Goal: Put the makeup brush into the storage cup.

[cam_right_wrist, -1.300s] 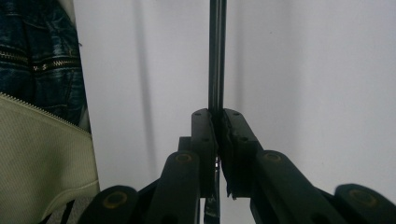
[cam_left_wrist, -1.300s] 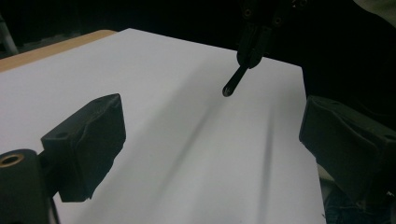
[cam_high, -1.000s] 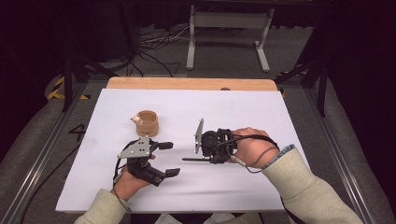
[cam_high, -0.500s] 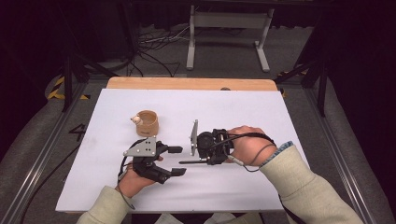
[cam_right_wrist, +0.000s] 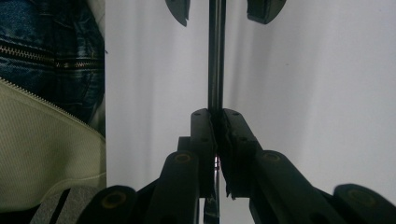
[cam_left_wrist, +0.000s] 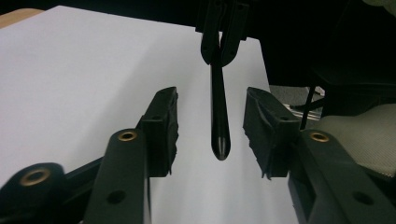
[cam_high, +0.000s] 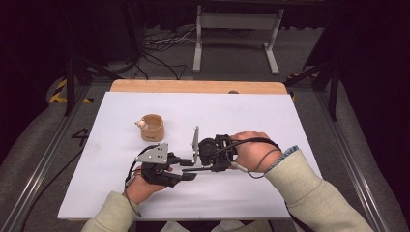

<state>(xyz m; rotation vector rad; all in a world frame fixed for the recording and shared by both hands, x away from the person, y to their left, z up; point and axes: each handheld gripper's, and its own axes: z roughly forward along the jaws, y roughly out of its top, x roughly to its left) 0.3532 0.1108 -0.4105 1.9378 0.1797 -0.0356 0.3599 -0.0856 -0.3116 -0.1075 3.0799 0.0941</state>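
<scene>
We see 1 tan cup (cam_high: pixel 153 127) standing on the white table (cam_high: pixel 251 121), a metal stand (cam_high: pixel 234 36) on the floor beyond.

Slim black pen (cam_left_wrist: pixel 219 112) held level above the white table (cam_high: pixel 270 121).

The right gripper (cam_high: pixel 192 168) has its jaws clamped; the left gripper (cam_high: pixel 187 169), facing it, has been closing its jaws.

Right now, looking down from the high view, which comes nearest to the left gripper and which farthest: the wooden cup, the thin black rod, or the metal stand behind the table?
1. The thin black rod: right at the left gripper, between its jaws, held by the right gripper.
2. The wooden cup: just beyond, on the white table.
3. The metal stand: on the floor past the far edge.
</scene>
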